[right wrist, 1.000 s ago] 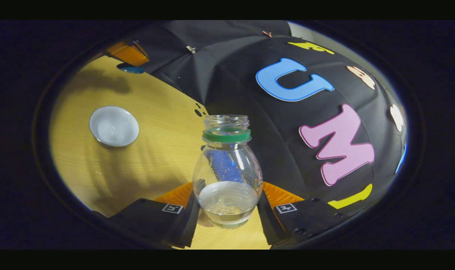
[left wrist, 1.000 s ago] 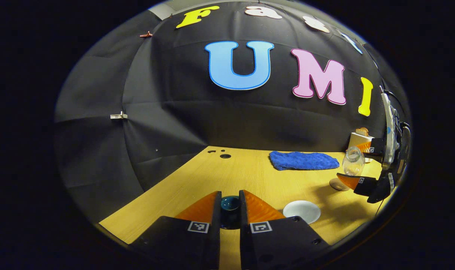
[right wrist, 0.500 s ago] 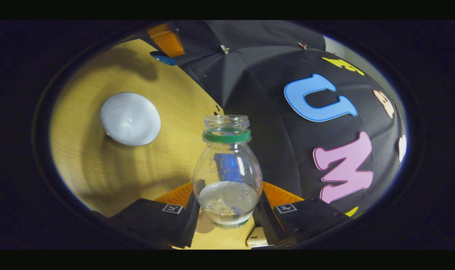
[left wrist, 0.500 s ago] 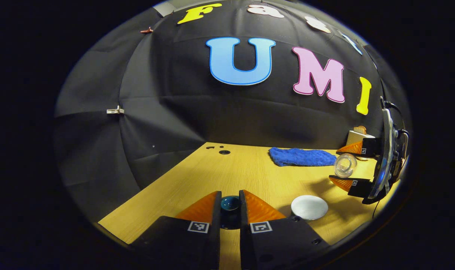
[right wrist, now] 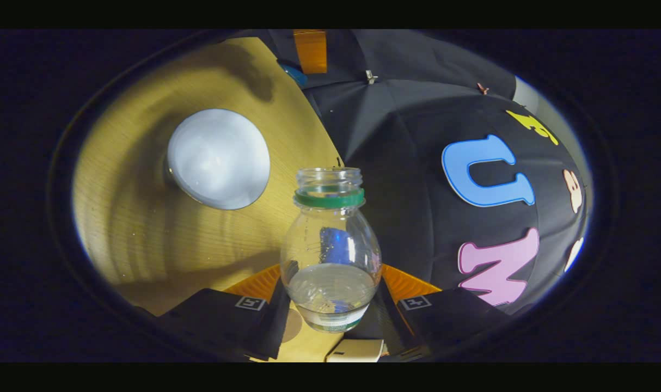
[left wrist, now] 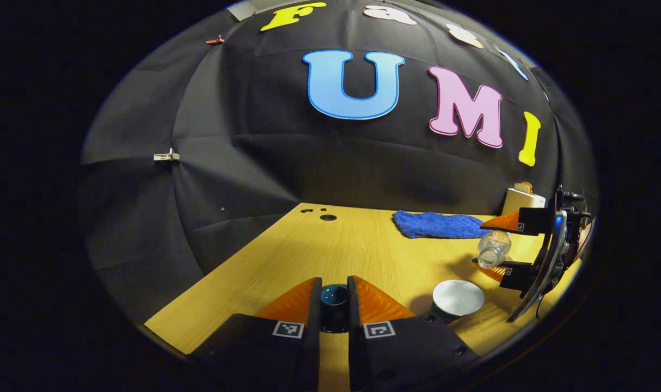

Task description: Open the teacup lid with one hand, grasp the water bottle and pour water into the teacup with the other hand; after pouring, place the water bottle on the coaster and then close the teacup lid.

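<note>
- A light wooden table [left wrist: 330, 245] runs back to a black cloth wall; a blue towel [left wrist: 439, 224] lies near the far edge, and a small pale box [left wrist: 521, 200] stands beyond it.
- The left gripper [left wrist: 334, 298] hangs low over the table's near side with its 2 fingers clenched on the dark blue teacup lid [left wrist: 334, 295], held off to the side of the cup.
- The teacup [left wrist: 458, 298] sits uncovered to the right of that gripper; its inside looks pale, and I cannot tell whether any water is in it.
- The right gripper [right wrist: 330, 296] grasps the water bottle [right wrist: 330, 245] by its round lower body, both fingers pressing its sides.
- The bottle is clear, uncapped, with a green ring under the threads and water only in its lowest part.
- In the left gripper view the bottle is tipped neck-down, just above and beside the cup's far rim.
- Risk: the mouth seems short of the rim, so tilting further here would likely spill on the table.
- Risk: the rounded, smooth body could twist in the grip.
</note>
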Tool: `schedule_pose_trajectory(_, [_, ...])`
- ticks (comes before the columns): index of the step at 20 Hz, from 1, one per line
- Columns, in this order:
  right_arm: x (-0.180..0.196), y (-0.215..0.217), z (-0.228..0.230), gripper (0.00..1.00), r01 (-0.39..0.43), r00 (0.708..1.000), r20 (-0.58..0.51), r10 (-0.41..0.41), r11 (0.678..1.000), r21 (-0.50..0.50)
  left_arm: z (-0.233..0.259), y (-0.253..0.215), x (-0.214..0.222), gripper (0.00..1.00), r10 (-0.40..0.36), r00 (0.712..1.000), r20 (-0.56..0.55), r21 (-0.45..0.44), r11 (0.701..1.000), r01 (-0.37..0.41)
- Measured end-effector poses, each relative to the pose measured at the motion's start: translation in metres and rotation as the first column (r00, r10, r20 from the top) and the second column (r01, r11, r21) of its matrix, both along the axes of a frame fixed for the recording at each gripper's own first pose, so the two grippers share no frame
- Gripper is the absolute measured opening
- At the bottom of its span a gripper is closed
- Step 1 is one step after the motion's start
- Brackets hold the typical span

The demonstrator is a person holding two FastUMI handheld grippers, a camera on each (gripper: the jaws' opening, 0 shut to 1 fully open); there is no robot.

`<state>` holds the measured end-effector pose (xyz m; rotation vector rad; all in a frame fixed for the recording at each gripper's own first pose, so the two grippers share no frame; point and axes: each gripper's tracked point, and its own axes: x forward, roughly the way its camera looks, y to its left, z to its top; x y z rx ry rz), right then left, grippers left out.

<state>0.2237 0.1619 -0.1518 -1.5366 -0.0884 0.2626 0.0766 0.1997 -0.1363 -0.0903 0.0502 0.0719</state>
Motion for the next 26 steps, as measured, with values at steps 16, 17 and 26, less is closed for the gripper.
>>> schedule_pose_trajectory(16, [0.006,0.012,-0.013,0.73,-0.080,0.996,0.024,0.088,0.967,-0.241,-0.011,0.024,-0.005,0.25,0.020,0.999,-0.037,0.012,1.000,-0.020])
schedule_pose_trajectory(17, [0.005,0.011,-0.013,0.74,-0.089,0.995,0.026,0.098,0.963,-0.254,-0.011,0.025,-0.004,0.25,0.021,0.999,-0.037,0.010,1.000,-0.021])
schedule_pose_trajectory(26, [0.000,0.013,-0.014,0.73,-0.120,0.990,0.035,0.140,0.932,-0.341,-0.015,0.031,-0.008,0.25,0.029,0.998,-0.048,-0.004,1.000,-0.029])
